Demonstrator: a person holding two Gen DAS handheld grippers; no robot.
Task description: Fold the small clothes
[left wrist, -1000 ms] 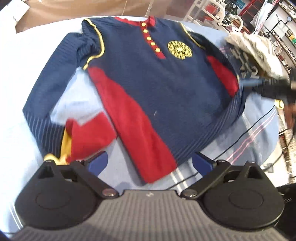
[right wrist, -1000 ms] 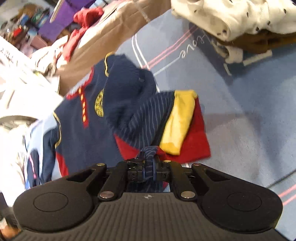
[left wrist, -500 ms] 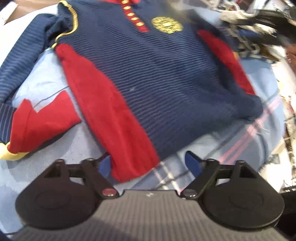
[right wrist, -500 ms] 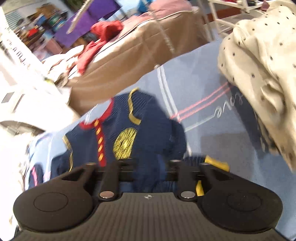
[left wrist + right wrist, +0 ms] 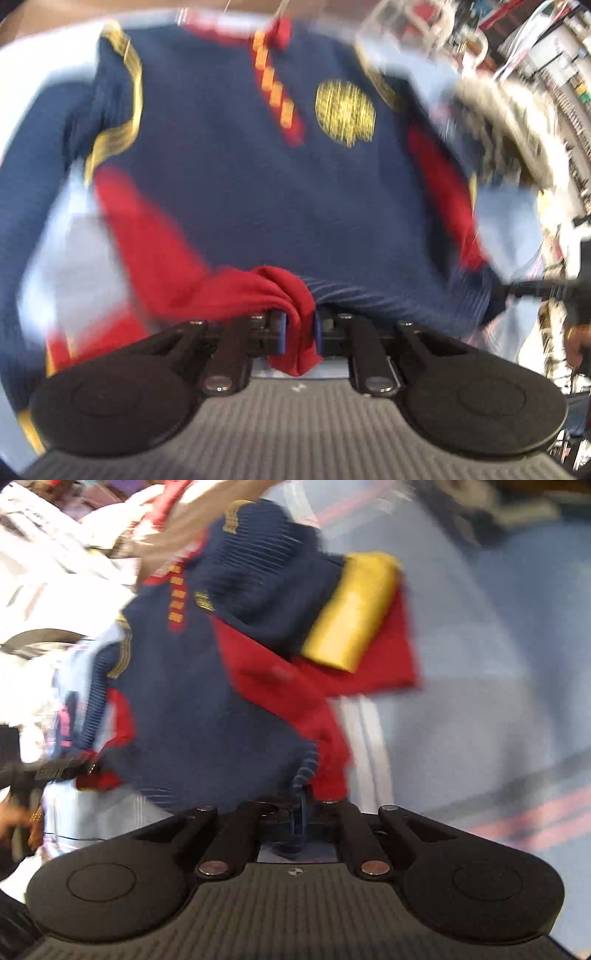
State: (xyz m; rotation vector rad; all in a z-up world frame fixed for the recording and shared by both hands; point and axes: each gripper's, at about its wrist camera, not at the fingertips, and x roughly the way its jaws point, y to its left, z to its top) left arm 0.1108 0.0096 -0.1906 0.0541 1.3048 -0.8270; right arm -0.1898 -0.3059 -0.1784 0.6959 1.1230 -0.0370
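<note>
My left tongs [image 5: 298, 328] point steeply down at the near hem of the sweater [image 5: 240, 177], and their jaws have just been closing; they now pinch a bunched fold of the red side panel [image 5: 284, 291] between the blue pads, with a tail of red cloth hanging out below the grip. The sweater lies front-up on the blue cloth [image 5: 506, 218] that covers the bench, collar away from me, the red placket with its yellow buttons [image 5: 275, 86] and the round gold badge [image 5: 345, 110] facing up, though this view is smeared by motion. My right tongs [image 5: 300, 818] also tilt steeply downward and their jaws have just snapped together; they are clamped tight on a thin striped navy piece of the hem [image 5: 304, 775] at the sweater's other bottom corner. From that side I see one sleeve folded across the body, its yellow and red cuff [image 5: 354, 616] resting partly on the sweater and partly on the blue cloth. At the left edge of the right wrist view, the other black tool [image 5: 55, 768] and a hand [image 5: 18, 819] holding it are visible, blurred.
</note>
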